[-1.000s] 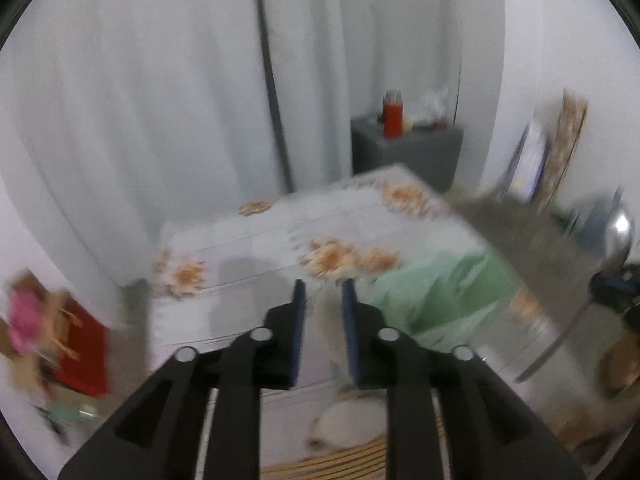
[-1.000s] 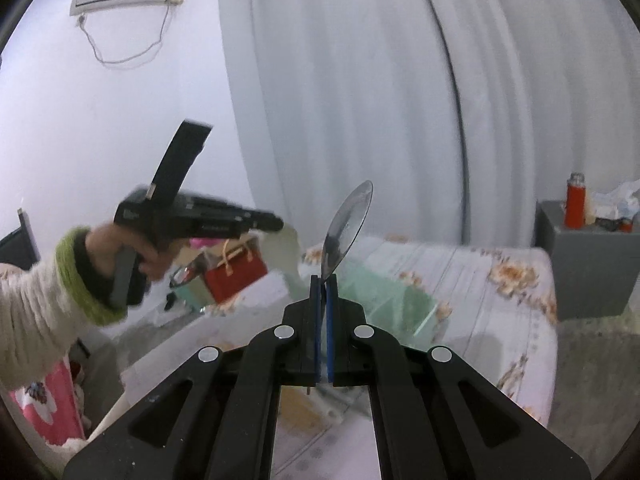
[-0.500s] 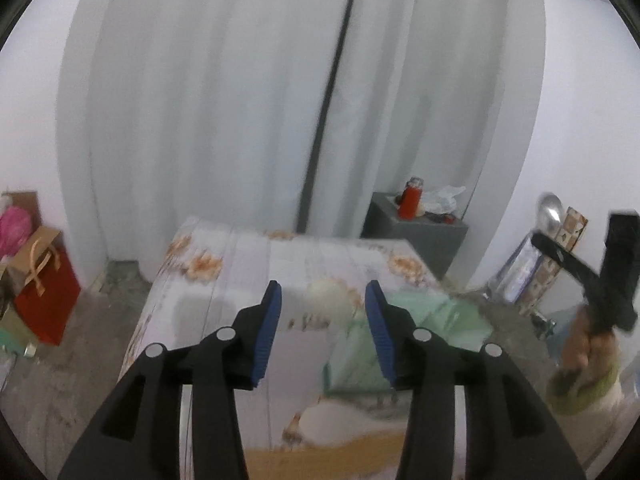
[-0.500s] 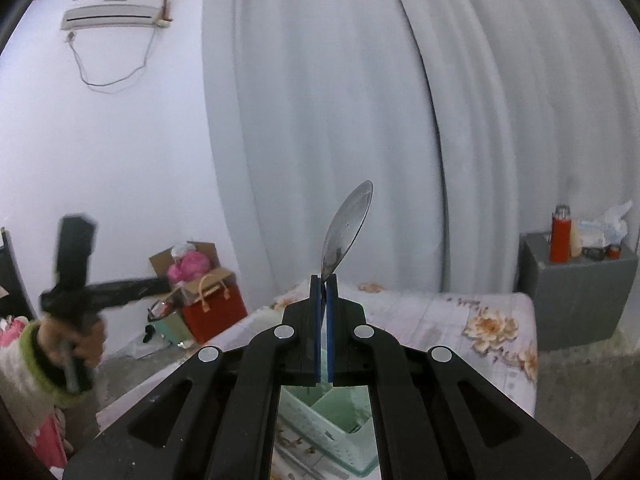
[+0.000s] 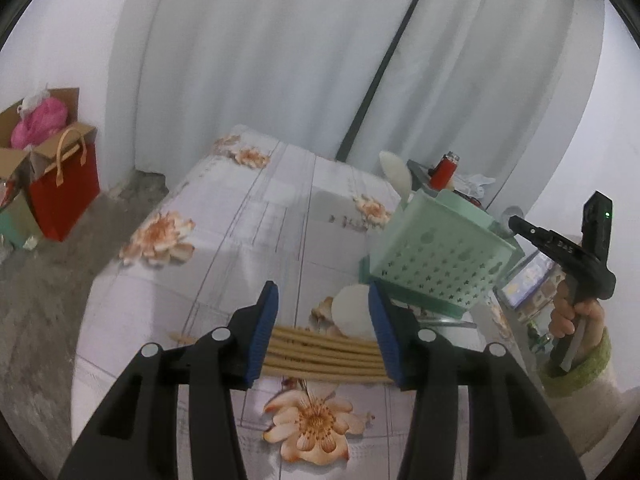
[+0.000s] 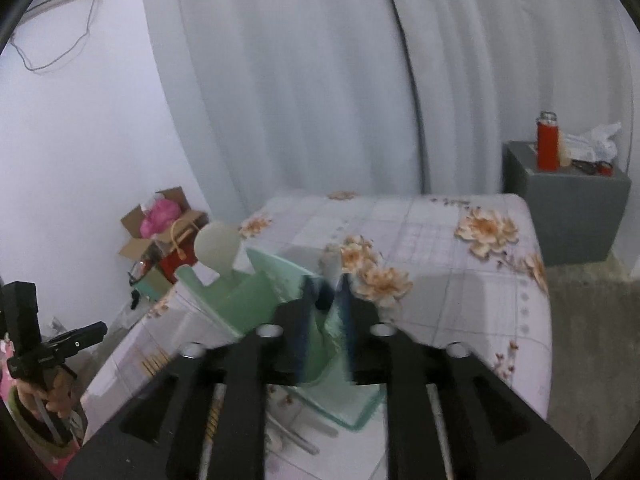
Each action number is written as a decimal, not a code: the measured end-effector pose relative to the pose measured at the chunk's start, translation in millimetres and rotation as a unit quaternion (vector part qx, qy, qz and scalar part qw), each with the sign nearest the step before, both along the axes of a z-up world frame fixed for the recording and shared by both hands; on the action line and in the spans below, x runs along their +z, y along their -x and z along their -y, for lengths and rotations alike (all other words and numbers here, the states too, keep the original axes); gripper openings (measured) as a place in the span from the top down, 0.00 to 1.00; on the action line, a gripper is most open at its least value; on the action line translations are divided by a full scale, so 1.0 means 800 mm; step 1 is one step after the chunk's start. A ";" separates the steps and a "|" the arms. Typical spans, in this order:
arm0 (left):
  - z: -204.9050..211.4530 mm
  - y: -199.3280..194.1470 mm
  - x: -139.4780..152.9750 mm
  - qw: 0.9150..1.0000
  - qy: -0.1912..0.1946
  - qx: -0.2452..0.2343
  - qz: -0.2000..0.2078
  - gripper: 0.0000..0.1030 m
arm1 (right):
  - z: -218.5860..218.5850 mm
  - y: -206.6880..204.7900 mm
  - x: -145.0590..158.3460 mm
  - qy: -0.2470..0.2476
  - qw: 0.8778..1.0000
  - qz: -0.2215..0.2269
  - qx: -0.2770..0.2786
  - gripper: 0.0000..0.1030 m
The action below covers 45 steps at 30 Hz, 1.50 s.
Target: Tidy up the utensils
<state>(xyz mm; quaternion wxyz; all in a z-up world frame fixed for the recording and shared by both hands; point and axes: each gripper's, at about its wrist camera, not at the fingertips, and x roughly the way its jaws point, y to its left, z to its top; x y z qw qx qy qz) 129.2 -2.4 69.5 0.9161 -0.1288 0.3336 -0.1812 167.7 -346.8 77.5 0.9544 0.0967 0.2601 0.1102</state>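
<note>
Your left gripper (image 5: 323, 322) is nearest: its blue-padded fingers (image 5: 265, 330) stand apart and are opening, hovering over the bundle of tan wooden chopsticks (image 5: 320, 350), which lies flat on the floral-print tablecloth (image 5: 240, 216). Nothing is clamped between the pads. Just beyond the chopsticks, a white rounded spoon (image 5: 352, 308) rests on the cloth, partly hidden behind the right finger.

Your right gripper (image 6: 326, 320) is blurred; its fingers are parting, positioned above the pale green perforated plastic utensil basket (image 5: 436, 256). A grey blur shows at the fingertips, too smeared to identify. No grip is visible.

The basket sits on the table's right side in the left wrist view, with a cream paddle-shaped spoon (image 6: 216, 248) standing upright in its far compartment. Behind the table stands a grey cabinet (image 6: 568, 216) bearing a red bottle (image 6: 548, 146).
</note>
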 end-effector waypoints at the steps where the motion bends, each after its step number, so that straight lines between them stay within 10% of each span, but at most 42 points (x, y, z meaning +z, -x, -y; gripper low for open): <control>1: 0.000 0.002 -0.004 1.000 0.000 0.000 -0.001 0.55 | 0.001 0.007 0.003 0.005 1.000 0.006 -0.008 0.67; 16: -0.004 0.020 -0.017 1.000 0.001 0.009 0.008 0.54 | -0.009 0.107 0.026 0.001 0.997 0.070 -0.025 0.59; 25: 0.019 0.010 -0.031 0.999 -0.046 -0.002 0.002 0.56 | -0.085 0.058 -0.050 -0.044 0.992 -0.071 0.099 0.59; 30: 0.042 -0.011 -0.050 0.998 -0.059 -0.018 -0.017 0.78 | -0.128 0.010 -0.090 -0.047 0.979 -0.142 0.138 0.59; 45: 0.068 -0.039 -0.104 0.993 -0.093 -0.035 -0.069 0.99 | -0.182 -0.031 -0.122 0.019 0.974 -0.174 0.143 0.59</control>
